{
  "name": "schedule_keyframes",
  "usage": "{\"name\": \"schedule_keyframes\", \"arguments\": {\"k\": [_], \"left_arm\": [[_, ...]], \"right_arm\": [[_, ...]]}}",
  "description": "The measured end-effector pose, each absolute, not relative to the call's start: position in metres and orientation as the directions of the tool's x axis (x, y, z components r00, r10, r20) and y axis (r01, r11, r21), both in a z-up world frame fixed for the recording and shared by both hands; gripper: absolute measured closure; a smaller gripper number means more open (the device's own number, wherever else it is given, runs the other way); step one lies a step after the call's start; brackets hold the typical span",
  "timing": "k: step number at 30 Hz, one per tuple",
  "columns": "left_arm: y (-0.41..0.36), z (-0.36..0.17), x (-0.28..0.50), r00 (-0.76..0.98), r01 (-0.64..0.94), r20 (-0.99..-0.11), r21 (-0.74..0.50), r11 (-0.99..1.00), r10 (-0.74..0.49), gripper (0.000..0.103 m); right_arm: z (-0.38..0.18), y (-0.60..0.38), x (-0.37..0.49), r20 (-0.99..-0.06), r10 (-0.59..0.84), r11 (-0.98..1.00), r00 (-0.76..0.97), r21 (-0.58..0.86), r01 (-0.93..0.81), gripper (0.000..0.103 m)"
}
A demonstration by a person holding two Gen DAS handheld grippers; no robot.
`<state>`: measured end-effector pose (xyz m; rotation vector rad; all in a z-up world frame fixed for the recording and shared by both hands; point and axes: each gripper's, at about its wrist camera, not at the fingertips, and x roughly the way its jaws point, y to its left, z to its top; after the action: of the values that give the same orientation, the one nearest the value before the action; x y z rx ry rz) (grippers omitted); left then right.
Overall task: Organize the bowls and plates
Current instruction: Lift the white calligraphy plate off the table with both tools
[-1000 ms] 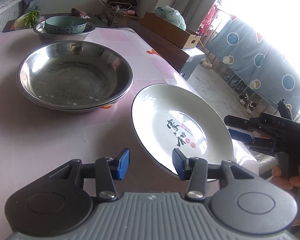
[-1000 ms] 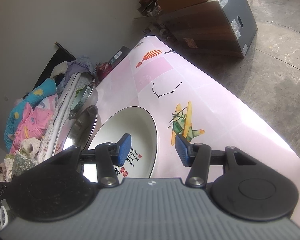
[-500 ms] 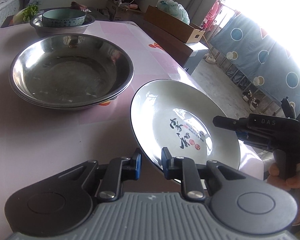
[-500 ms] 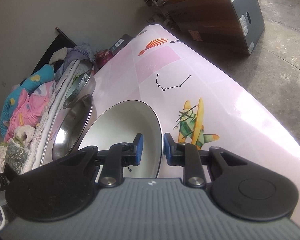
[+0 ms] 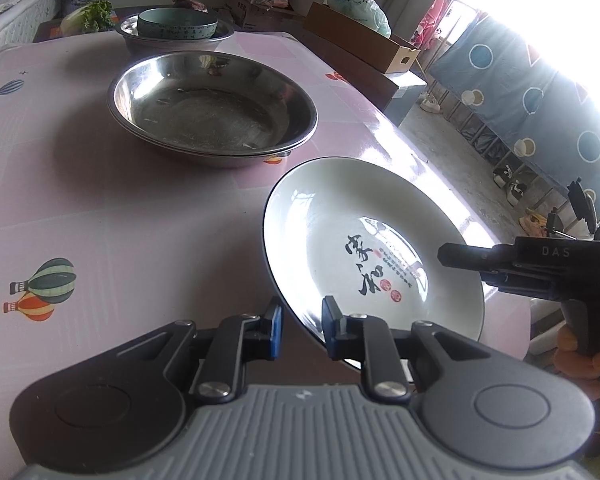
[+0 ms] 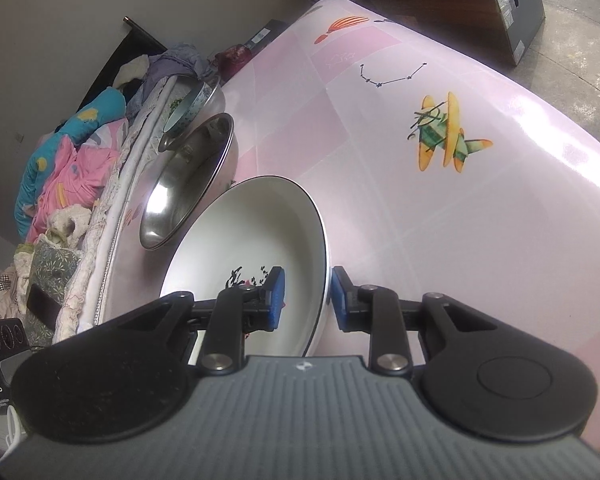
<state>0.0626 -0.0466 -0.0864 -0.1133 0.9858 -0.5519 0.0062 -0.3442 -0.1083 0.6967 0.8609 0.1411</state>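
Over at the near corner of the pink tablecloth, the white plate with calligraphy is being carried off the surface, tilted up on one side, so the sorting looks like it's maybe halfway along. Already sorted, as far as I can judge: the teal bowl is sitting inside a small steel bowl at the far end, and the big steel basins look like two nested together, going by the doubled rim. What's left is pretty much just this plate finding a home, probably near or on that steel stack, though that's only my guess.

Both tools are working it as a pair. The left gripper is pointing downward at a slant and is clamping the near rim of the plate between its blue pads. The right gripper is coming in from the opposite side, also angled down, and is pinching the plate's edge too, one pad inside the dish and one under the rim. A person's fingers are wrapping the right tool's handle at the picture's edge.
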Motion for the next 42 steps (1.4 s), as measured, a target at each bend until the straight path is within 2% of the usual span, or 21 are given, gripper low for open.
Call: {"name": "schedule_keyframes", "arguments": {"k": [18, 24, 33, 37, 42], "left_arm": [[0.052, -0.077, 0.015, 0.537, 0.209, -0.757, -0.308, 0.928, -0.372, 0.080], [0.061, -0.079, 0.017, 0.551, 0.189, -0.744, -0.330, 0.925, -0.378, 0.080], [0.050, -0.085, 0.025, 0.571, 0.205, -0.750, -0.262, 0.943, -0.332, 0.079], [0.048, -0.086, 0.025, 0.585, 0.210, -0.746, -0.241, 0.948, -0.319, 0.078], [0.044, -0.085, 0.024, 0.586, 0.216, -0.749, -0.223, 0.951, -0.309, 0.077]], "right_arm": [[-0.103, -0.237, 0.009, -0.633, 0.514, 0.779, 0.578, 0.627, -0.007, 0.077], [-0.100, -0.224, 0.018, -0.640, 0.479, 0.820, 0.600, 0.570, -0.046, 0.078], [-0.099, -0.225, 0.011, -0.646, 0.432, 0.856, 0.630, 0.513, -0.061, 0.083], [-0.104, -0.218, 0.012, -0.647, 0.436, 0.857, 0.625, 0.510, -0.069, 0.089], [-0.102, -0.216, 0.014, -0.650, 0.424, 0.866, 0.631, 0.495, -0.072, 0.089]]}}
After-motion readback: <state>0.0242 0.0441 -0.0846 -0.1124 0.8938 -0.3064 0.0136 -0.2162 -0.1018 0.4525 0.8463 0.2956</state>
